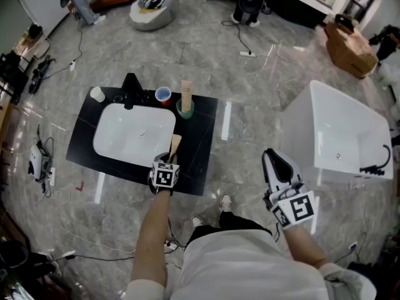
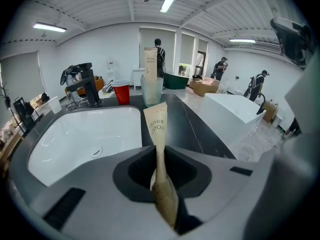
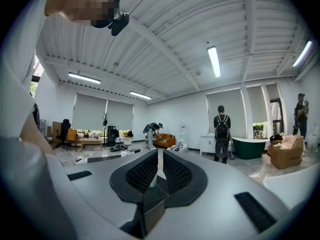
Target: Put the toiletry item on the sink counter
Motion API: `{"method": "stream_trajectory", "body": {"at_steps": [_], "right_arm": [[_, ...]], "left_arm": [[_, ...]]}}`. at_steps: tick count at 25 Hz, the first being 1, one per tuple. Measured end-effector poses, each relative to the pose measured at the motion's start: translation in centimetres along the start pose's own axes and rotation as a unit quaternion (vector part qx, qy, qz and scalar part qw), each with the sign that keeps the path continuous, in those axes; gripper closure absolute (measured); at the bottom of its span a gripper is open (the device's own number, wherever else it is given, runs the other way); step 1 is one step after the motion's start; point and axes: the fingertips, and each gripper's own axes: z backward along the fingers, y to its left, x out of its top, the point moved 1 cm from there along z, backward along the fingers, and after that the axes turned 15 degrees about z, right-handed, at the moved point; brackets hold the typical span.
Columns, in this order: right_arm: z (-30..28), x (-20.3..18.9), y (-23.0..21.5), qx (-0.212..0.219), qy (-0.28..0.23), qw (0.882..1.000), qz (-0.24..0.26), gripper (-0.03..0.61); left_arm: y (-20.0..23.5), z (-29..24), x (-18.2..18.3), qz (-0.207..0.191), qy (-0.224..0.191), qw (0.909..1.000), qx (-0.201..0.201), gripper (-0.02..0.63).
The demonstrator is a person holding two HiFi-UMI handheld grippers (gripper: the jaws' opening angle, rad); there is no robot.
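Note:
My left gripper (image 1: 170,160) is shut on a slim kraft-paper toothbrush packet (image 1: 175,145). It holds the packet over the black sink counter (image 1: 203,144), just right of the white basin (image 1: 134,134) and near the front edge. In the left gripper view the packet (image 2: 157,126) sticks up from between the jaws of the gripper (image 2: 161,164), its printed end pointing toward the back of the counter (image 2: 185,124). My right gripper (image 1: 274,157) hangs over the floor to the right of the counter. Its pads (image 3: 157,171) stand almost together with nothing between them.
At the back of the counter stand a black faucet (image 1: 130,86), a white cup (image 1: 97,94), a red cup (image 1: 163,95) and a green cup (image 1: 185,109) holding another packet. A white bathtub (image 1: 347,133) sits at the right. People stand in the background.

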Motion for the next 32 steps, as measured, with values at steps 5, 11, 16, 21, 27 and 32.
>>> {"method": "stream_trajectory", "body": {"at_steps": [5,11,16,21,27,32], "right_arm": [[0.3,-0.2,-0.5,-0.003,0.001,1.000,0.000,0.523],[0.6,-0.7,-0.8,-0.009,0.006,1.000,-0.004,0.523],[1.1,-1.1,-1.3,-0.015,0.011,1.000,-0.005,0.523],[1.1,-1.4,-1.6,-0.018,0.014,1.000,-0.005,0.523],[1.1,-1.4,-2.0,-0.023,0.013,1.000,-0.006,0.523],[1.4,-1.6,-2.5,-0.029,0.016,0.999,-0.009,0.523]], "left_arm": [[-0.7,-0.7,0.4,-0.025,0.017,0.9995,-0.003,0.565],[-0.2,-1.8,-0.2,-0.025,0.050,0.9984,0.008,0.565],[-0.1,-2.3,-0.6,-0.024,0.058,0.9980,0.005,0.565],[-0.1,-2.8,-0.4,-0.015,0.058,0.9982,0.002,0.565],[-0.1,-3.1,-0.7,0.007,0.055,0.9984,-0.009,0.555],[0.3,-2.6,-0.7,0.010,0.054,0.9985,0.004,0.552]]}}
